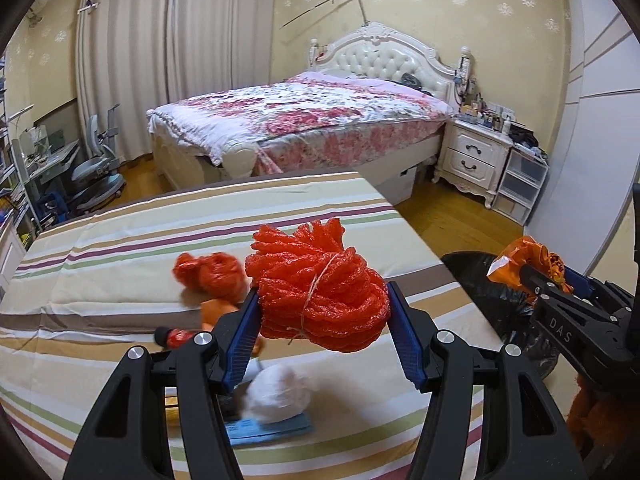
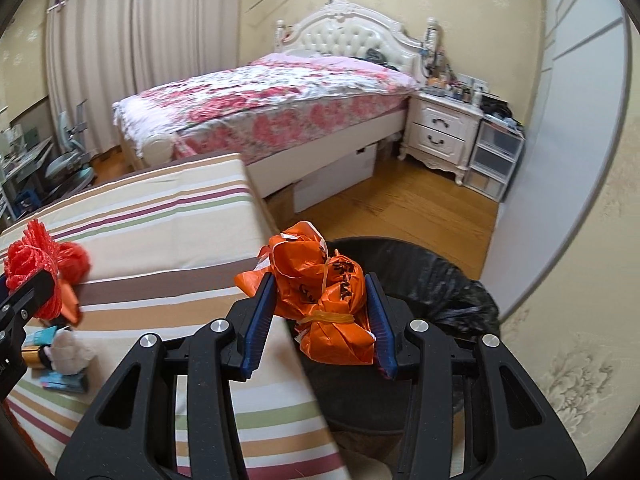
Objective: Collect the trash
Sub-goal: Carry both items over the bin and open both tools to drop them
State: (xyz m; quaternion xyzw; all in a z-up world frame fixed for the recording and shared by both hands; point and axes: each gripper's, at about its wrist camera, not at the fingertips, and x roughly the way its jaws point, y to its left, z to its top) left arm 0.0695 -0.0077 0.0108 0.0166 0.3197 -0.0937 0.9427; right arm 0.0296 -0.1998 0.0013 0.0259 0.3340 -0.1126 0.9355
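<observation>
My left gripper [image 1: 323, 300] is shut on a bundle of red foam netting [image 1: 320, 292] tied with string, held above the striped table [image 1: 120, 240]. My right gripper [image 2: 320, 300] is shut on a knotted orange plastic bag [image 2: 320, 300], held over the near rim of the black-lined trash bin [image 2: 440, 276]. In the left wrist view the right gripper [image 1: 546, 280] shows at the right with the orange bag [image 1: 520, 258] above the bin [image 1: 472, 268]. On the table lie a red crumpled bag [image 1: 208, 272], a white wad [image 1: 280, 392], a blue packet [image 1: 272, 428] and a small bottle [image 1: 172, 336].
A flowered bed [image 2: 260, 100] and a white nightstand [image 2: 440, 128] stand across the wooden floor [image 2: 400, 200]. A grey wardrobe door [image 2: 560, 140] rises right of the bin. A desk chair [image 1: 96, 168] sits at the left by the curtains.
</observation>
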